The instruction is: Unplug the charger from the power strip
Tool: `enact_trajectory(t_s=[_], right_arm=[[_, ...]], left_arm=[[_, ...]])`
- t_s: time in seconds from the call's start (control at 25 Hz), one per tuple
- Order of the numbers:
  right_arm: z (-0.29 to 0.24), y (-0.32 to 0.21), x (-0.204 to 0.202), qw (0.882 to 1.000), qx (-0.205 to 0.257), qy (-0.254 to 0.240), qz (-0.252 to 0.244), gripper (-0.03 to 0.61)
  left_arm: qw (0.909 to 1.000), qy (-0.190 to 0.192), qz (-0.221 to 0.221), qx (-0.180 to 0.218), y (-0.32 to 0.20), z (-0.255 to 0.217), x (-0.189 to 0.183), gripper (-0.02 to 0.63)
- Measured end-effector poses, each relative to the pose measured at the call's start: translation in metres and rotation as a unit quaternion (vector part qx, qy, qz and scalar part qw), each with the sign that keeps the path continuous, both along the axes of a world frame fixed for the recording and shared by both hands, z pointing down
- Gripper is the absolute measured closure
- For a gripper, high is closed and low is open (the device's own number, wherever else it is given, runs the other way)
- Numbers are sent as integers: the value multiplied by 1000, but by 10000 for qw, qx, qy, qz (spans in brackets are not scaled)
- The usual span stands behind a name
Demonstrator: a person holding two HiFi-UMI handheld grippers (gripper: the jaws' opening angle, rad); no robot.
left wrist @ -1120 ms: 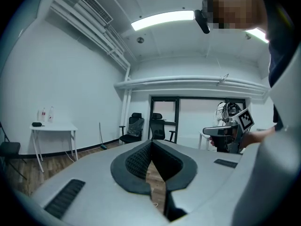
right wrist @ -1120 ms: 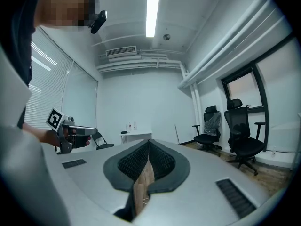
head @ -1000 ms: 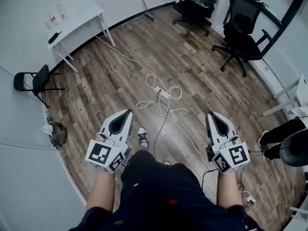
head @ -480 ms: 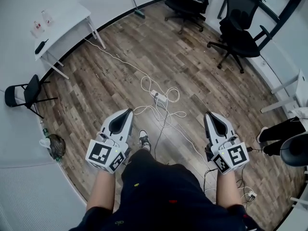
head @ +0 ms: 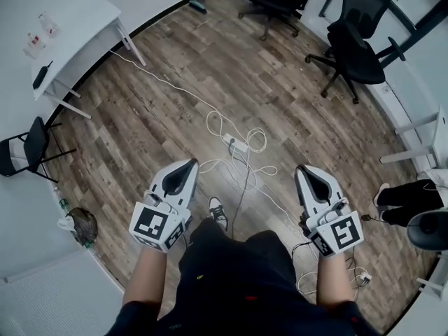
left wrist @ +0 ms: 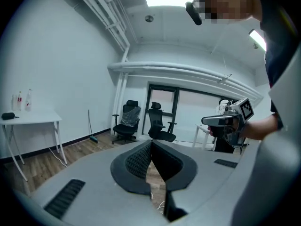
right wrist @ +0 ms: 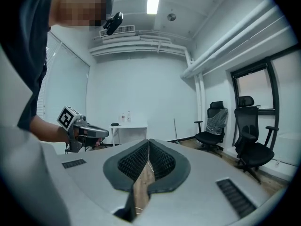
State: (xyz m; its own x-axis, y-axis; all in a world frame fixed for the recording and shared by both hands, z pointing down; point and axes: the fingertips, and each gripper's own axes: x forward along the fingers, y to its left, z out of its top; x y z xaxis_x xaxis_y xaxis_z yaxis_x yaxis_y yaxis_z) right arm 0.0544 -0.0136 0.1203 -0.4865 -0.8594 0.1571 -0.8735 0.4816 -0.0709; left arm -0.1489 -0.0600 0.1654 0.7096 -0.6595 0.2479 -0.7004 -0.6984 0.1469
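head view: left gripper (head: 189, 164) and right gripper (head: 303, 168), jaws closed and empty, hang over the wooden floor (head: 294, 96). the power strip (head: 238, 145) lies mid-floor just ahead, ringed by tangled white cable (head: 253, 166); its charger is too small to tell. office chairs (head: 353, 47) line the far edge.

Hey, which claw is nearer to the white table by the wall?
Left. The left claw is on the white table's side; the right claw is farther across, toward the office chairs.
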Motion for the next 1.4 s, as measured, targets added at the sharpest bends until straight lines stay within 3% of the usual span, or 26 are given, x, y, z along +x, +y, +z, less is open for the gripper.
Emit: enact_trajectory(t_s=[0.36, 0.68, 0.84, 1.08, 1.4], right_arm=[[32, -73, -8, 9994, -292, 165, 55, 557], [99, -131, 44, 9986, -529, 95, -14, 557], [157, -167, 65, 9982, -594, 16, -79, 557], [279, -207, 71, 9948, -959, -6, -333, 555], [459, -226, 73, 9879, -1447, 275, -494, 555]], left_arm=[[9996, 22, -165, -209, -60, 22, -18, 594], [9988, -29, -456, -198, -97, 65, 25, 594], [9989, -104, -411, -181, -129, 118, 58, 594], [9978, 38, -377, -549, -164, 225, 92, 594], [9957, -180, -301, -860, -195, 390, 102, 594]])
